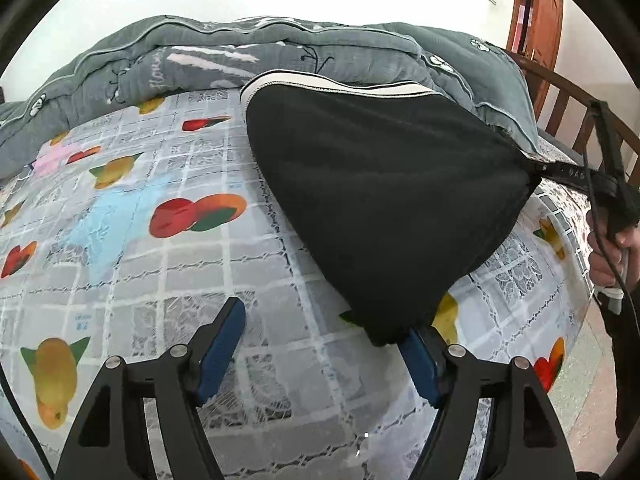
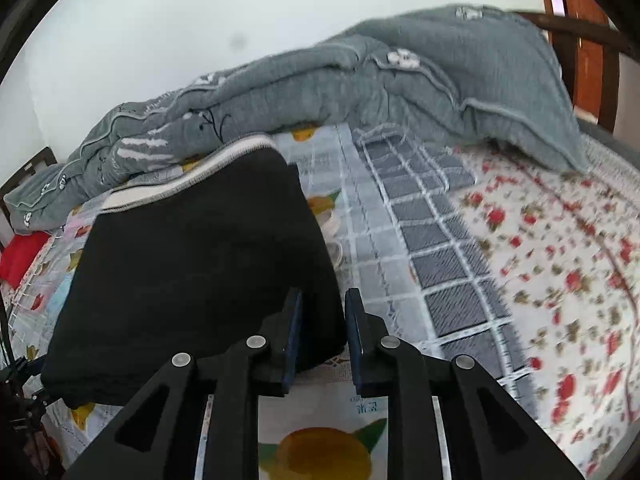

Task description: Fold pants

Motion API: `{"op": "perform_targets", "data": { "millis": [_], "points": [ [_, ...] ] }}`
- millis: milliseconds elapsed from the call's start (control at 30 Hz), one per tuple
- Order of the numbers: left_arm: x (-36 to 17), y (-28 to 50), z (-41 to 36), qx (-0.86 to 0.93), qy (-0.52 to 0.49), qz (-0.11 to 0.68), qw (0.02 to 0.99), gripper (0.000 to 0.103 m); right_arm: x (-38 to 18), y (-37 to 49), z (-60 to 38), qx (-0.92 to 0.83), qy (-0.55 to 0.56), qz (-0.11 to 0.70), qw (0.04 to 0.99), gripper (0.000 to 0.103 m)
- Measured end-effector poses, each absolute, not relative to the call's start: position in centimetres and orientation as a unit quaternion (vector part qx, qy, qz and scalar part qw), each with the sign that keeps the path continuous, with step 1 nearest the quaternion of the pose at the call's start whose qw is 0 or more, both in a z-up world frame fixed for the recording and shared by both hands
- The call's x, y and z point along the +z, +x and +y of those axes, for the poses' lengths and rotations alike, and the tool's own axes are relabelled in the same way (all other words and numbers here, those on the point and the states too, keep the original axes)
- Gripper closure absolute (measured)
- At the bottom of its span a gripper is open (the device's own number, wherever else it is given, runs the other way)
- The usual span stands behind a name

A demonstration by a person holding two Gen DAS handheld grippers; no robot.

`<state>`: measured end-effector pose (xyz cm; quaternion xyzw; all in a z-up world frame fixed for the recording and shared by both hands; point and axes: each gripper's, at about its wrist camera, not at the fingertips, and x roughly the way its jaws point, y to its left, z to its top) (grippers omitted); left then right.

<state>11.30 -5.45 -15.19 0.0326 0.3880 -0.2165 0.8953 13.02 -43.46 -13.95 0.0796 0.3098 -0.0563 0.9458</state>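
Black pants (image 1: 380,200) with a white-edged waistband (image 1: 320,80) lie folded on the fruit-print bed cover (image 1: 160,272). One corner is drawn to a point at my right gripper (image 1: 540,166), held by a hand (image 1: 608,256) at the right edge. In the right wrist view my right gripper (image 2: 324,308) has its blue pads close together with the corner of the pants (image 2: 192,272) between them. My left gripper (image 1: 320,320) stands open and wide. The near corner of the pants drapes over its right finger (image 1: 420,364); its left finger (image 1: 224,336) is over bare cover.
A rumpled grey quilt (image 1: 200,52) is piled along the far side of the bed, against the white wall. A wooden bed rail (image 1: 568,92) and a brown door (image 1: 544,12) are at the right. A floral sheet (image 2: 560,260) covers the bed's right part. Something red (image 2: 20,256) lies far left.
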Motion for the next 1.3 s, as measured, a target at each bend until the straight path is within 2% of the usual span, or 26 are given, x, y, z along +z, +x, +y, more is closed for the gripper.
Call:
{"op": "perform_targets", "data": {
  "millis": [133,267,467,700,767,933,1067,1133,1167,1200,1267,1300],
  "points": [
    [-14.6,10.0,-4.1,-0.248,0.003,0.372,0.894,0.031,-12.0,12.1,-42.2,-0.058,0.039,0.281,0.957,0.08],
    [-13.5,9.2,-2.4,-0.283,-0.045,0.353,0.891,0.031,-11.9,11.7,-40.4,-0.039,-0.007,0.269,0.962,0.066],
    [-12.5,10.8,-3.8,-0.254,-0.044,0.359,0.897,0.033,-16.6,14.6,-39.1,-0.042,-0.016,0.349,0.936,0.066],
    [-14.8,13.7,-7.0,-0.213,-0.014,0.409,0.887,0.03,-14.4,12.7,-39.1,-0.03,-0.039,0.316,0.947,0.066],
    [-15.1,14.1,-7.1,-0.217,-0.018,0.412,0.885,0.03,-13.5,12.5,-39.5,-0.034,-0.045,0.3,0.952,0.057],
    [-13.7,15.8,-5.2,-0.264,-0.092,0.402,0.872,0.033,-12.7,14.7,-41.9,-0.038,-0.005,0.302,0.952,0.054],
    [-14.7,18.9,-4.9,-0.262,-0.128,0.429,0.855,0.034,-13.6,18.4,-44.1,-0.024,0.065,0.331,0.941,0.054],
    [-15.7,20.2,-5.1,-0.265,-0.143,0.449,0.842,0.034,-14.5,19.8,-44.6,-0.015,0.09,0.345,0.934,0.05],
    [-16.3,20.8,-5.1,-0.269,-0.157,0.457,0.833,0.039,-15.0,20.3,-44.9,-0.01,0.11,0.346,0.932,0.05],
    [-16.5,21.0,-5.1,-0.275,-0.168,0.46,0.827,0.049,-15.2,20.5,-45.2,-0.003,0.124,0.346,0.93,0.05],
    [-16.9,21.7,-5.1,-0.283,-0.187,0.473,0.813,0.056,-15.8,20.8,-45.5,0.022,0.157,0.358,0.92,0.05],
    [-17.0,22.1,-5.0,-0.285,-0.198,0.479,0.806,0.064,-16.1,21.0,-45.7,0.037,0.171,0.367,0.914,0.05]
  ]
}}
